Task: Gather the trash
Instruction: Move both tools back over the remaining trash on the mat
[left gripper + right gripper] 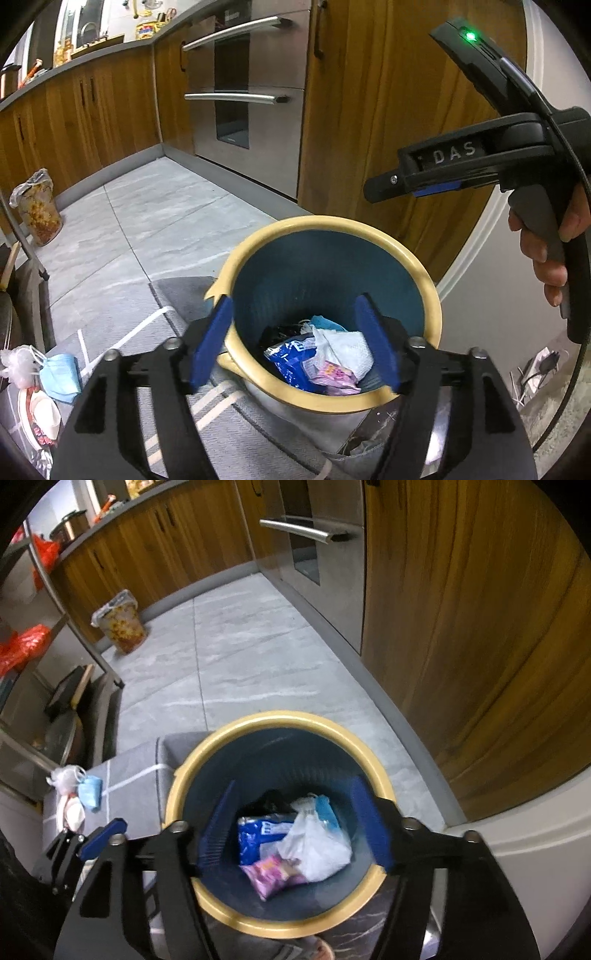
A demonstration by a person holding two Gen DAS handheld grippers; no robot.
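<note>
Item: waste bin (280,919), yellow rim, blue ribbed inside, standing on a grey mat (177,295) beside wooden cabinets (388,110) and a steel oven (255,74). It is holding a blue wrapper (255,834) with white lettering too blurred to read, a pink packet (271,873), white tissue (317,849) and something black. Left gripper (295,345) and right gripper (295,829) are both hovering above the bin's mouth, blue fingers spread wide, gripping nothing. The right gripper's body is showing "DAS". A blue face mask (61,376) is lying on the mat, left of the bin.
</note>
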